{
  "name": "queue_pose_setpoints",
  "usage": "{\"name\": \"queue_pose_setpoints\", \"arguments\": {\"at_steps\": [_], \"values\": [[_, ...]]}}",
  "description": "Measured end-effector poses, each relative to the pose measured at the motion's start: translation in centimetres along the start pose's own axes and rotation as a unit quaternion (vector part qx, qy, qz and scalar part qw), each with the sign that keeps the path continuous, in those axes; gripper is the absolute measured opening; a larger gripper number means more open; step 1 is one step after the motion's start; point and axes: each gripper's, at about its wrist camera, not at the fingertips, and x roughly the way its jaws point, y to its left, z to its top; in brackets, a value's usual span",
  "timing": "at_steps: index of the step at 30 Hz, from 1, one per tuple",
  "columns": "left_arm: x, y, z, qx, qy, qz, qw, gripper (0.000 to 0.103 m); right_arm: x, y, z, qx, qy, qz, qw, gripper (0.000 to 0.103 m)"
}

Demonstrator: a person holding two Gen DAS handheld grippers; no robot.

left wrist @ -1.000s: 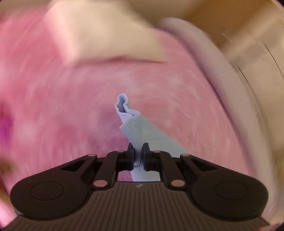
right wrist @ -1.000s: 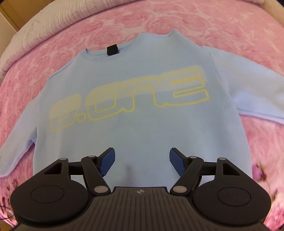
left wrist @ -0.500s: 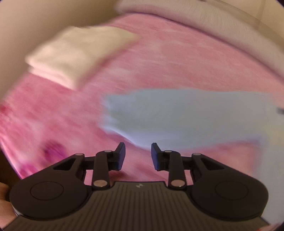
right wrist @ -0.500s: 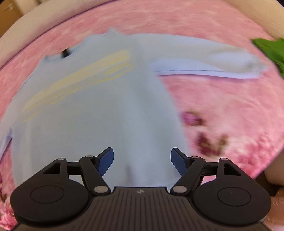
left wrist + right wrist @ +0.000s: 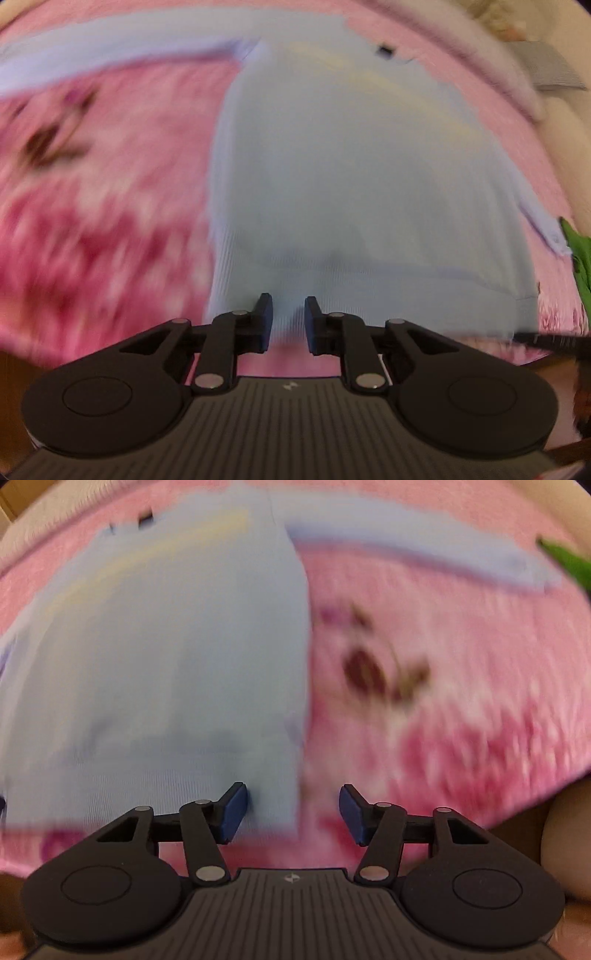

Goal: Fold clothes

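Swinging off the sleeve it pinched a second ago, the left gripper (image 5: 288, 319) now hangs released over the light blue sweatshirt (image 5: 354, 177) hem, seemingly, through blur. Right gripper (image 5: 292, 814), spread wide, has shifted to the sweatshirt's right bottom corner on the pink bedspread (image 5: 443, 701).

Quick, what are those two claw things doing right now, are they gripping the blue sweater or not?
Left gripper: open, narrow gap, holding nothing, at the hem of the light blue sweater.
Right gripper: wide open, empty, at the sweater's lower corner.
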Motion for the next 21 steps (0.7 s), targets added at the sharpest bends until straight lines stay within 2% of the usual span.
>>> {"name": "queue_pose_setpoints", "arguments": {"at_steps": [1,3,4,6,8,12,17,21], "values": [[-0.8,-0.3,-0.8,-0.010,0.028,0.026,0.9992,0.014,-1.1,-0.3,-0.1,0.001,0.002,0.002,1.000,0.055],[-3.4,-1.5,-2.1,-0.003,0.034,0.056,0.9978,0.015,-3.3,-1.0,-0.3,0.003,0.006,0.007,1.000,0.055],[-5.2,-2.4,-2.4,0.000,0.027,0.060,0.9978,0.017,-4.4,-1.3,-0.4,0.003,0.009,0.010,1.000,0.055],[-8.7,-4.5,-2.9,0.002,0.012,0.066,0.9977,0.025,-6.7,-2.0,-0.5,0.005,0.013,0.015,1.000,0.062],[-12.2,-7.2,-3.1,0.009,-0.015,0.067,0.9976,0.031,-8.9,-2.7,-0.7,0.007,0.017,0.020,1.000,0.073],[-17.4,-12.2,-2.1,0.028,-0.065,0.074,0.9948,0.044,-15.0,-1.6,1.2,-0.015,-0.023,0.031,0.999,0.088],[-20.9,-16.5,-2.6,0.039,-0.102,0.087,0.9902,0.055,-19.9,-0.8,1.7,-0.027,-0.048,0.048,0.997,0.089],[-21.6,-18.1,-4.0,0.042,-0.096,0.079,0.9914,0.059,-20.7,-0.7,0.3,-0.029,-0.032,0.045,0.998,0.089]]}}
